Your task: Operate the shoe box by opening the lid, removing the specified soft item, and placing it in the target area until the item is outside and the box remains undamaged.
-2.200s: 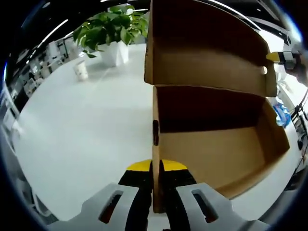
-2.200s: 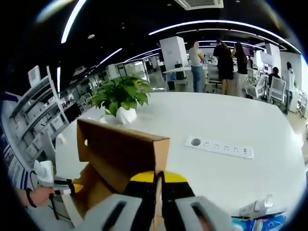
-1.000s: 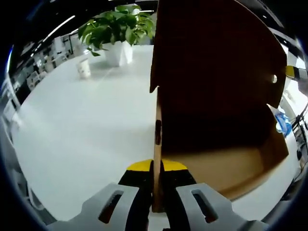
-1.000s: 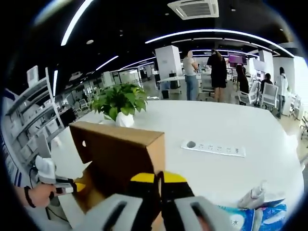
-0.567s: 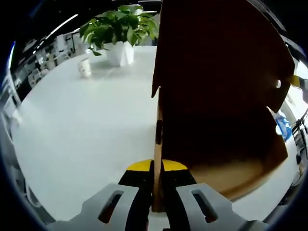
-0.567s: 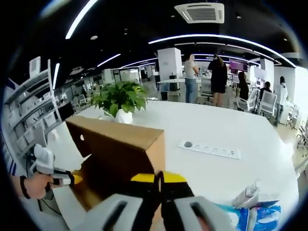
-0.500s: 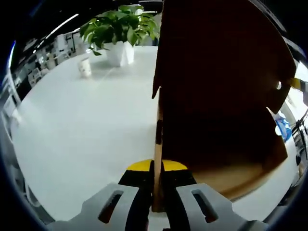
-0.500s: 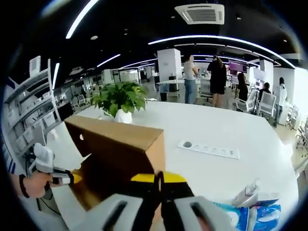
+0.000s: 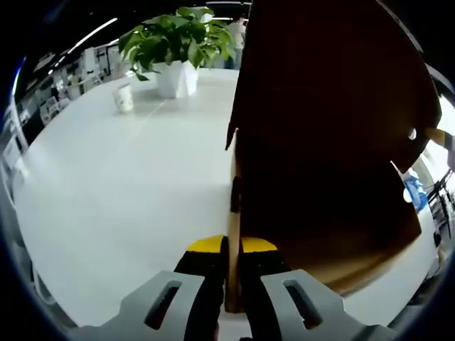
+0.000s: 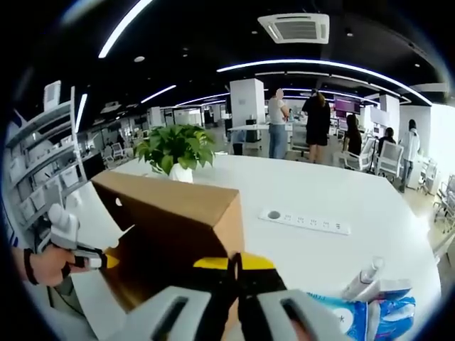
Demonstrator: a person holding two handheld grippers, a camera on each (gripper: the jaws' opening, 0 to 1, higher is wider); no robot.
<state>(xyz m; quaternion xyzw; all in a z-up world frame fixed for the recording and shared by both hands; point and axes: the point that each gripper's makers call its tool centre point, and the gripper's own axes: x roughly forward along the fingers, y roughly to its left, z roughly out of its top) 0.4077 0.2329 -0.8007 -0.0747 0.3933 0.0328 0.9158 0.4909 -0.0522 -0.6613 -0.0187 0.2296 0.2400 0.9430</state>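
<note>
A brown cardboard shoe box lies on the white table, its hinged lid leaning low over the dark inside. My left gripper is shut on the edge of the box's near end wall. My right gripper is shut on the free edge of the lid, whose plain outer face slopes away to the left. In the right gripper view a hand holds the left gripper at the box's far end. The right gripper's yellow tip peeks past the lid's corner in the left gripper view.
A potted plant and a paper cup stand at the table's far side. A white power strip lies beyond the box. A blue pack and a white tube lie at the right. People stand in the background.
The lid has swung down over the box, so the lit floor seen earlier is now in shadow. Both grippers keep their holds; the right one has risen slightly.
</note>
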